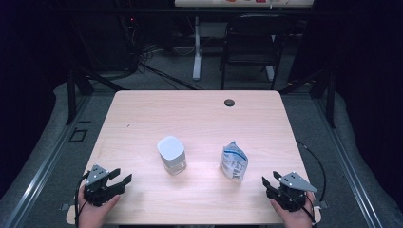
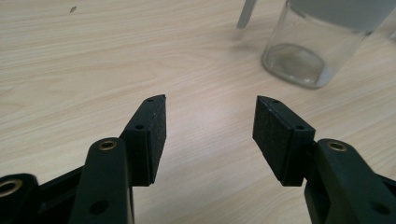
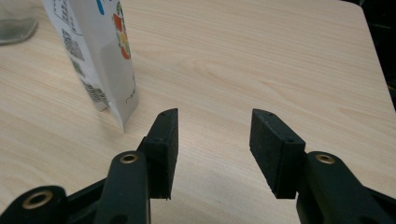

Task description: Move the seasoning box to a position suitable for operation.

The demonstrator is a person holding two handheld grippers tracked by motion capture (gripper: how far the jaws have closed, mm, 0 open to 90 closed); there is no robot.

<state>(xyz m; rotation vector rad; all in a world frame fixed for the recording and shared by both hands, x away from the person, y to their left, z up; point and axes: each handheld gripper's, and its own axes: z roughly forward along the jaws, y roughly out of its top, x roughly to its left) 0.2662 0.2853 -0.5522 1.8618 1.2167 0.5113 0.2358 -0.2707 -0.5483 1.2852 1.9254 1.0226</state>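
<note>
I have both tools parked at the near edge, apart from the goods, so either can reach in freely. My left gripper (image 1: 119,181) sits at seven o'clock, jaws wide and empty, aimed at the glass jar (image 1: 172,155) with its white lid near centre. My right gripper (image 1: 271,184), at five o'clock, also gapes wide beside the upright printed pouch (image 1: 234,161).

Bright table, black surroundings, soft detail from above.
In the high view light falls from overhead on the table (image 1: 142,118), with a pale sheen at its centre; toward 9 and 3 o'clock the room goes black. Both gripper views are sharp nearby; the jar (image 2: 317,42) at 1 o'clock blurs, casting a faint shadow.
</note>
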